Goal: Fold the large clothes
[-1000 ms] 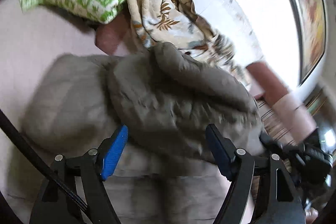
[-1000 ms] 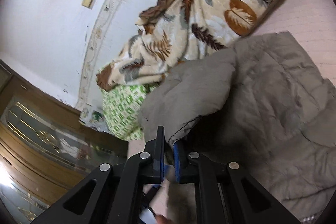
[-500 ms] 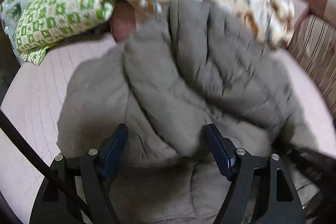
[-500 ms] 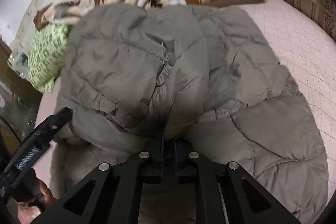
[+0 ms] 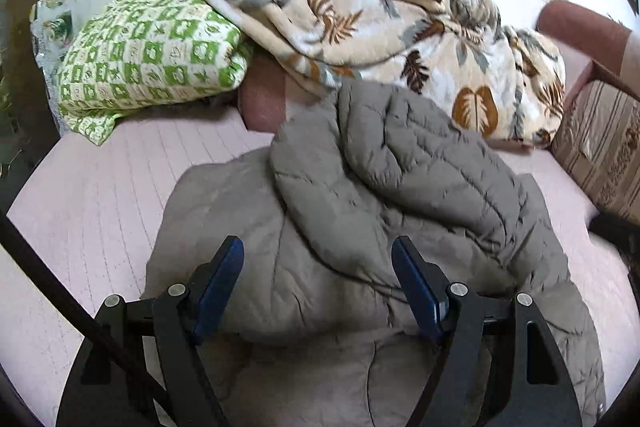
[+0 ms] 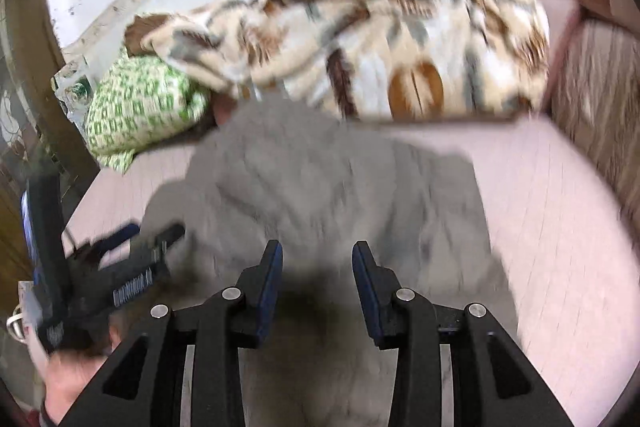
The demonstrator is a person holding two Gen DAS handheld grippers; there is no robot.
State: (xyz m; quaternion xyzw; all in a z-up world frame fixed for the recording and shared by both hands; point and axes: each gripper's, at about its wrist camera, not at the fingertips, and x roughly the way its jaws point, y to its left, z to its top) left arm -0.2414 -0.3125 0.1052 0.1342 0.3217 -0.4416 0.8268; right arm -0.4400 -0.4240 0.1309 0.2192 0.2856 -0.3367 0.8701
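The grey jacket (image 5: 376, 211) lies bunched on the pink bed (image 5: 100, 195), one sleeve laid across. Both the left gripper (image 5: 318, 287) and right gripper (image 6: 317, 281) hang open, empty; best flatten that sleeve before folding again.

Right wrist view motion-blurred, grey jacket (image 6: 320, 187) quilting perhaps smeared, hem cut off below

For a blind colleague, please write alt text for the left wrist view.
A grey quilted jacket lies partly folded on a pink bed, below the open left gripper, which holds nothing. Behind it are a leaf-print blanket and a green patterned pillow by a white wall.
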